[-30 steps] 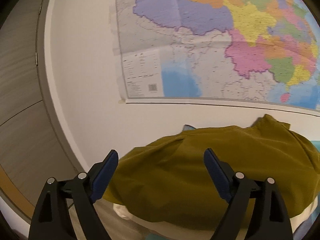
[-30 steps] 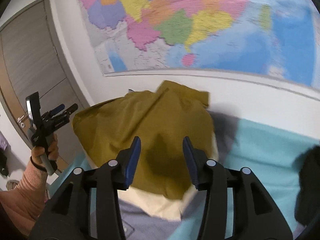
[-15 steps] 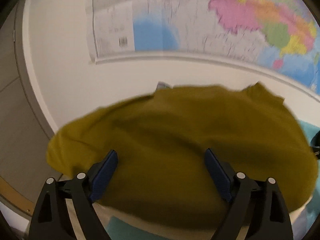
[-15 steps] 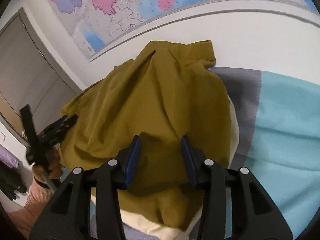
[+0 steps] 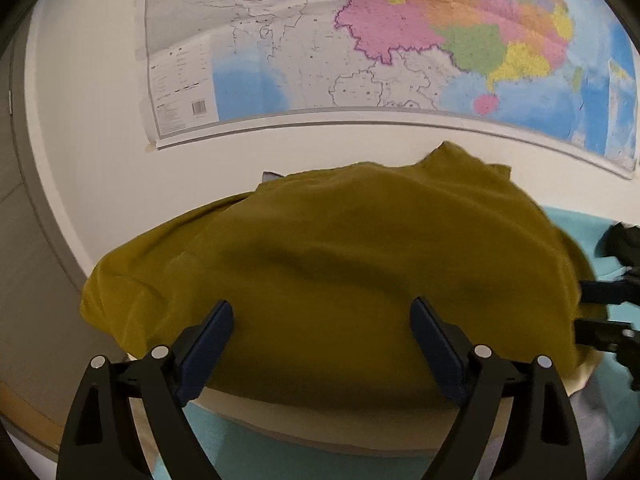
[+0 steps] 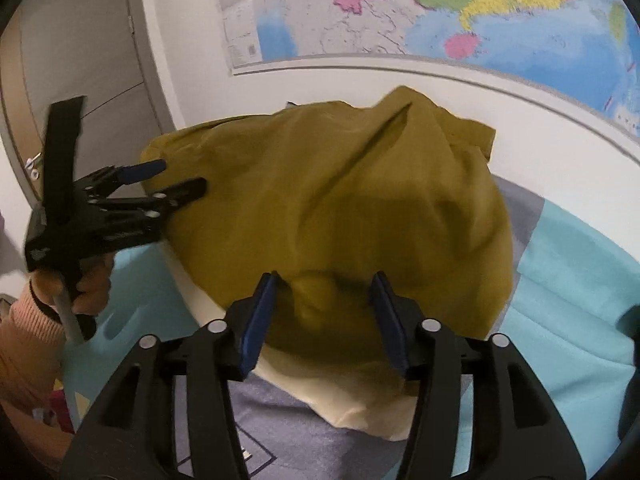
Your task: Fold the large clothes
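Over the olive garment (image 5: 340, 264), left claw (image 5: 320, 320) wide, right claw (image 6: 324, 292) half-spread, just widened, both empty.

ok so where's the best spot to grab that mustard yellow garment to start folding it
Probably the near hem of the mustard garment, where it hangs over the cream pillow. That edge is free and faces both tools, so come from the near side, low. The right gripper suits the bunched fold between its jaws; the left gripper, jaws wide, suits the corner at the garment's left end.

Both wrist views close, angled down, sharing olive garment (image 5: 340, 272), wall map (image 6: 420, 8)
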`<move>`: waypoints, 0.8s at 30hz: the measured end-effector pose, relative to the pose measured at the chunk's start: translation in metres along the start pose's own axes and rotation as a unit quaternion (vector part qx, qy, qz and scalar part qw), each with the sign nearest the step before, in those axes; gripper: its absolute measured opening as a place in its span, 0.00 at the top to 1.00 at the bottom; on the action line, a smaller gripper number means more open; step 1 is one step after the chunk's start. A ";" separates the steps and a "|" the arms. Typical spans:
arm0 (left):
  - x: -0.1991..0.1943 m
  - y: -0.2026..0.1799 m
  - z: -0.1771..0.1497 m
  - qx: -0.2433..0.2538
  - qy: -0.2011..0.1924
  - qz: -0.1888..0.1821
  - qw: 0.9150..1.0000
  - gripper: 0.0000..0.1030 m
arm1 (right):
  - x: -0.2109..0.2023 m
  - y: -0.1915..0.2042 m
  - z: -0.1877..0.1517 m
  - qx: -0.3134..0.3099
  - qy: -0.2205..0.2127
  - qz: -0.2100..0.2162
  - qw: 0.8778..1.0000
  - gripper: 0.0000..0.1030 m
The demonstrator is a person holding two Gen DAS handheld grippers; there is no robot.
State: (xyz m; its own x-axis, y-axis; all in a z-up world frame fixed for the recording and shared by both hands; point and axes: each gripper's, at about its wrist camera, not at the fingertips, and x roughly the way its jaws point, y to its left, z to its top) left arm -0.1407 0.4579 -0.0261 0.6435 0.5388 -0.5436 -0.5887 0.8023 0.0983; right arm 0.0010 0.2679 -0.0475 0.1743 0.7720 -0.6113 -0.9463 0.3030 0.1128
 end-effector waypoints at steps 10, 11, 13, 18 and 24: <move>-0.062 -0.032 -0.006 -0.012 -0.044 -0.013 0.999 0.07 | -0.042 0.016 -0.018 0.006 -0.046 0.003 0.999 0.34; -0.065 -0.036 -0.008 -0.012 -0.043 -0.009 0.999 0.07 | -0.046 0.019 -0.022 0.003 -0.051 0.001 0.999 0.29; -0.070 -0.043 -0.013 -0.018 -0.040 -0.001 0.999 0.07 | -0.047 0.021 -0.023 0.004 -0.057 -0.004 0.998 0.23; -0.075 -0.053 -0.027 -0.050 -0.009 0.014 0.999 0.07 | -0.061 0.027 -0.032 -0.008 -0.071 -0.031 0.997 0.11; -0.086 -0.064 -0.040 -0.063 0.011 0.024 0.998 0.07 | -0.071 0.031 -0.044 -0.018 -0.073 -0.045 0.996 0.06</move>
State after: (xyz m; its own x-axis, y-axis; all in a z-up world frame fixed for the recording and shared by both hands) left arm -0.1779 0.3496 -0.0190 0.6027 0.5695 -0.5589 -0.6766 0.7361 0.0204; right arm -0.0530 0.1983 -0.0353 0.2941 0.8164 -0.4969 -0.9337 0.3565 0.0331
